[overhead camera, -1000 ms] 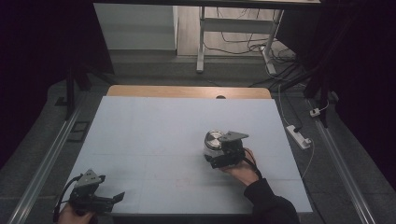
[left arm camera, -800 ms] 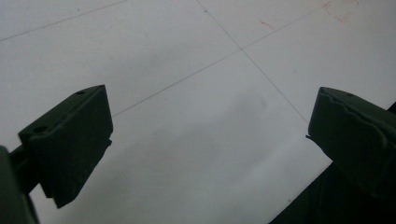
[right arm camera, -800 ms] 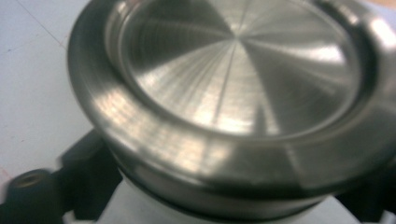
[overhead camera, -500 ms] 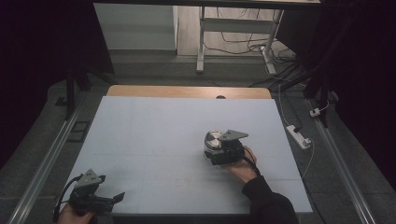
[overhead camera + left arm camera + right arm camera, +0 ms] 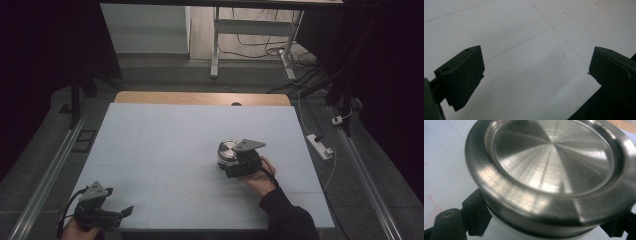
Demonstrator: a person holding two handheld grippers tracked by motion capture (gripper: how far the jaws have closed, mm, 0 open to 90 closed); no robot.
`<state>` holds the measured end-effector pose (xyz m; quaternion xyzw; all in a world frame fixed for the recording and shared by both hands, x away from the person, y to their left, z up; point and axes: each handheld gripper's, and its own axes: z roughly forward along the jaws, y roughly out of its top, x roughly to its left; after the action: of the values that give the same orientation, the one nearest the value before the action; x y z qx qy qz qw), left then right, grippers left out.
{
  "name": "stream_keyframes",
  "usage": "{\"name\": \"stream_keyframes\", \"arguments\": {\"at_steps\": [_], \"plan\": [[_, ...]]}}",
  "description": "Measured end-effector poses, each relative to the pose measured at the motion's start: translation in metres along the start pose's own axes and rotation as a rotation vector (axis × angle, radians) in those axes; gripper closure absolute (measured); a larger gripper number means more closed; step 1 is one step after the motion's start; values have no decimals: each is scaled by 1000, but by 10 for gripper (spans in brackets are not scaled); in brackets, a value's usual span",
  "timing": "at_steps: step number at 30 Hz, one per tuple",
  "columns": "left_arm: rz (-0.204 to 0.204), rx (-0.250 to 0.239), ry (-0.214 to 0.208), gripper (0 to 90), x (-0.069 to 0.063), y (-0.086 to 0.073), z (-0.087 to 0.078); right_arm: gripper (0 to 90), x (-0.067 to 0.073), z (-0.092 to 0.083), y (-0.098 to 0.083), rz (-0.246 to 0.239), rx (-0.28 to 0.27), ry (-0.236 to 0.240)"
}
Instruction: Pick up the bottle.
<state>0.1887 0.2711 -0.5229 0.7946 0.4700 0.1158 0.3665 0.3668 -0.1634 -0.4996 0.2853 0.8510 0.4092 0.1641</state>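
Steel-lidded jar clamped between right gripper jaws

The lid looked like brushed metal, glossy, with fine radial lines and a smooth rim. The tongs were matt black plastic. The counter had a smooth, matt pale top with a wooden far edge.

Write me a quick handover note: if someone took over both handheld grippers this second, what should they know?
Right gripper: its fingers have just been closing and now clamp the round steel-lidded container just below its lid, right of the middle of the white table.
Left gripper: fingers wide apart, nothing between them, at the table's near left corner.
Done: container gripped.
Left: it stands on the table, not yet lifted; likely lift it or open the lid next.
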Motion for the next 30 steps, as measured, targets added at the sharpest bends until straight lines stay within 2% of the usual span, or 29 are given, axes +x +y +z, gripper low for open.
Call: {"name": "stream_keyframes", "arguments": {"at_steps": [9, 30], "plan": [[-1, 1, -1, 11, 0, 0, 0, 147, 16, -5, 10, -13, -12, 75], [6, 8, -3, 13, -1, 1, 1, 146, 58, -5, 23, -79, -8, 161]]}}
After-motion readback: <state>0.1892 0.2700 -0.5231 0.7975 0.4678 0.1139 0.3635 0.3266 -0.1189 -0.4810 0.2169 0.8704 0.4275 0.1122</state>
